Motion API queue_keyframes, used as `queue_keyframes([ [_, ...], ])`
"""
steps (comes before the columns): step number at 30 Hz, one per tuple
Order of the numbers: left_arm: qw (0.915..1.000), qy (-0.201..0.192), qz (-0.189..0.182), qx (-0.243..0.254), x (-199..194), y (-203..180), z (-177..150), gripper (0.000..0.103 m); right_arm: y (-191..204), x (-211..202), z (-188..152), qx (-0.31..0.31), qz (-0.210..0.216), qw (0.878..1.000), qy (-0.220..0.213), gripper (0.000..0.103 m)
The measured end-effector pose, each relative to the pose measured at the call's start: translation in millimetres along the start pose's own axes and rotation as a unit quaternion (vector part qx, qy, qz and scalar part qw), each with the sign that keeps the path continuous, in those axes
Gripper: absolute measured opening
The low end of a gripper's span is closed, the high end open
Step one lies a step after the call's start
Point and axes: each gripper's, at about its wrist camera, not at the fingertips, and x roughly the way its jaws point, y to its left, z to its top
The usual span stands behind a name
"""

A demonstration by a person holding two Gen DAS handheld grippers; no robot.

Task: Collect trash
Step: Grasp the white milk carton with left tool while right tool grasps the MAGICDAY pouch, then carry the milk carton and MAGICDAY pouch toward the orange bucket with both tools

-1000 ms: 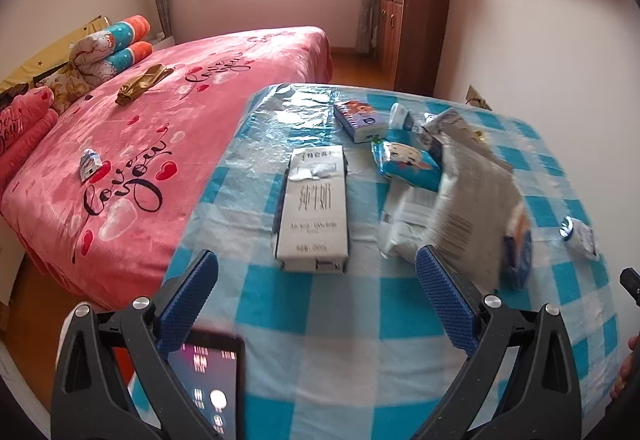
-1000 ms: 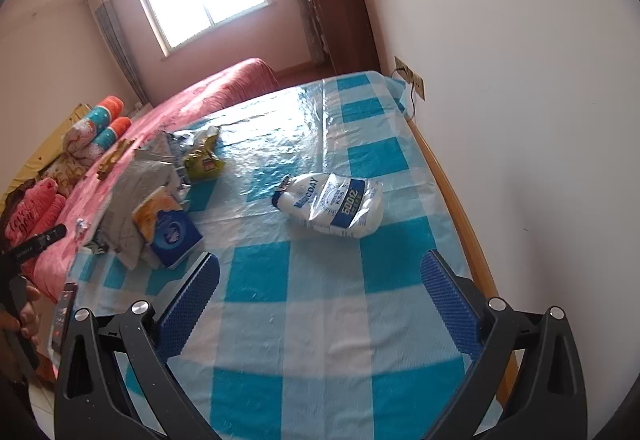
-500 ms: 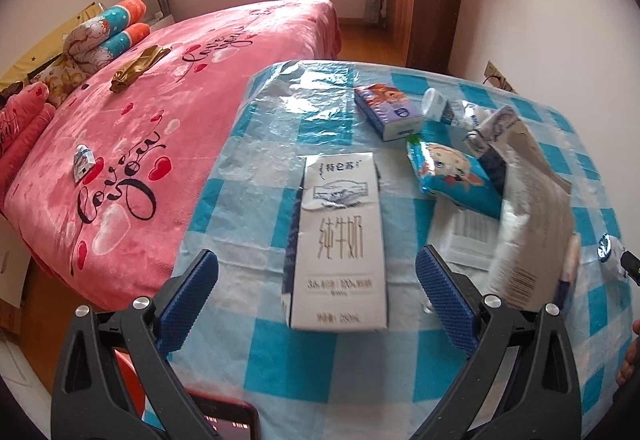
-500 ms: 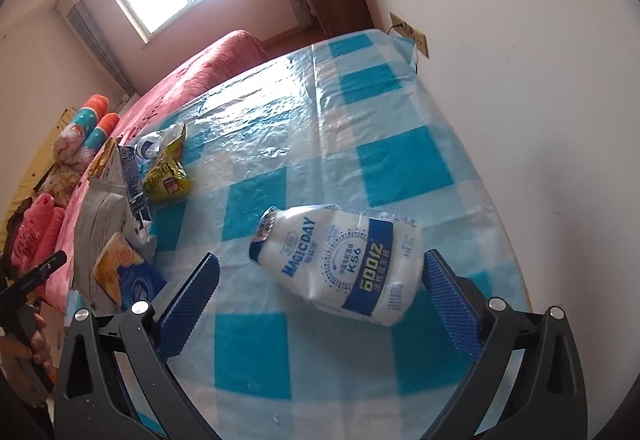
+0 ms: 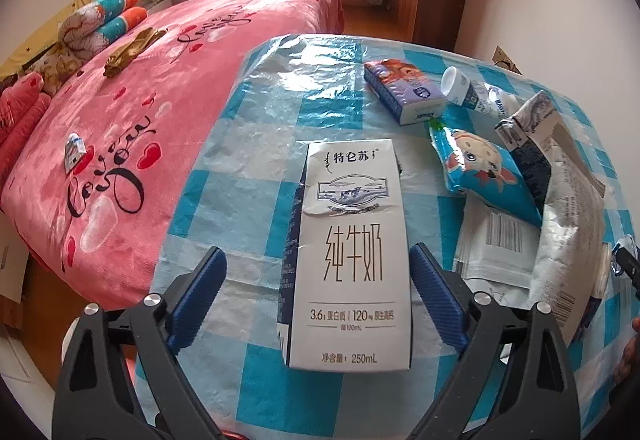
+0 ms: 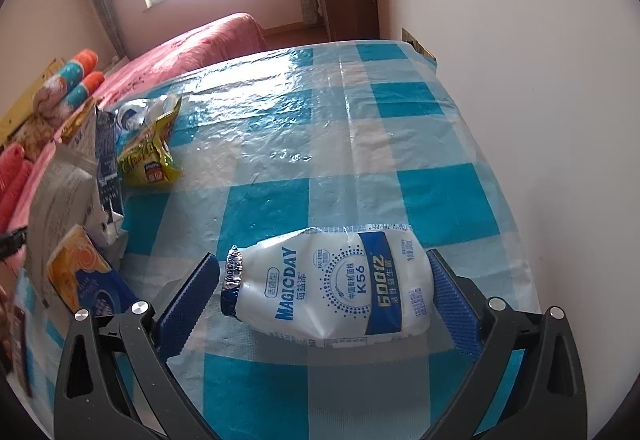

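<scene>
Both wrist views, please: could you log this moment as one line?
left gripper: open, astride white rectangular milk carton | right gripper: open, astride crumpled white-and-blue plastic bottle | blue-checked tablecloth: both items lying flat

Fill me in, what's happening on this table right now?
Trash pickup with two handheld grippers. The left gripper is open, its fingers straddling a white milk carton lying flat on the checked tablecloth. The right gripper is open around a white MAGICDAY yogurt pouch on its side near the wall. Neither has closed yet. More wrappers and cartons lie nearby.
</scene>
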Motion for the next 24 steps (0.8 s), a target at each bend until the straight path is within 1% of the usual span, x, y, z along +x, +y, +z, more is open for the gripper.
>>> queue_keyframes([
  [1, 1.0, 0.002, -0.001, -0.002, 1.7, 0.6, 0.5, 0.092, 1.4, 0.9, 0.1, -0.005, -0.001, 1.0, 0.001, 0.099],
  [2, 1.0, 0.005, -0.004, -0.006, 3.7, 0.9, 0.4, 0.088, 2.3, 1.5, 0.7, -0.008, 0.001, 1.0, 0.001, 0.099],
  [3, 0.9999, 0.008, -0.005, -0.008, 5.4, 1.9, 0.3, 0.081, 3.3, 1.6, 0.8, -0.01, 0.001, 1.0, 0.001, 0.099],
  [5, 0.9998, 0.014, -0.008, -0.015, 9.0, 3.4, 0.2, 0.076, 4.8, 3.1, 1.0, -0.013, 0.0, 1.0, 0.003, 0.099],
  [6, 0.9997, 0.016, -0.01, -0.018, 10.1, 3.9, -0.2, 0.071, 5.5, 3.5, 0.8, -0.015, 0.0, 1.0, 0.004, 0.099],
  [7, 0.9996, 0.018, -0.011, -0.021, 11.3, 4.1, -0.6, 0.068, 6.0, 3.1, 0.3, -0.016, 0.001, 1.0, 0.003, 0.098],
  [14, 0.9991, 0.012, -0.014, -0.038, 8.1, 7.5, -3.3, 0.065, 8.1, -0.3, -1.9, -0.021, 0.004, 1.0, 0.0, 0.095],
  [24, 0.9984, -0.006, -0.035, -0.044, -10.5, 4.9, -11.3, 0.064, 7.5, -15.2, -14.1, -0.022, 0.022, 0.999, -0.011, 0.094],
])
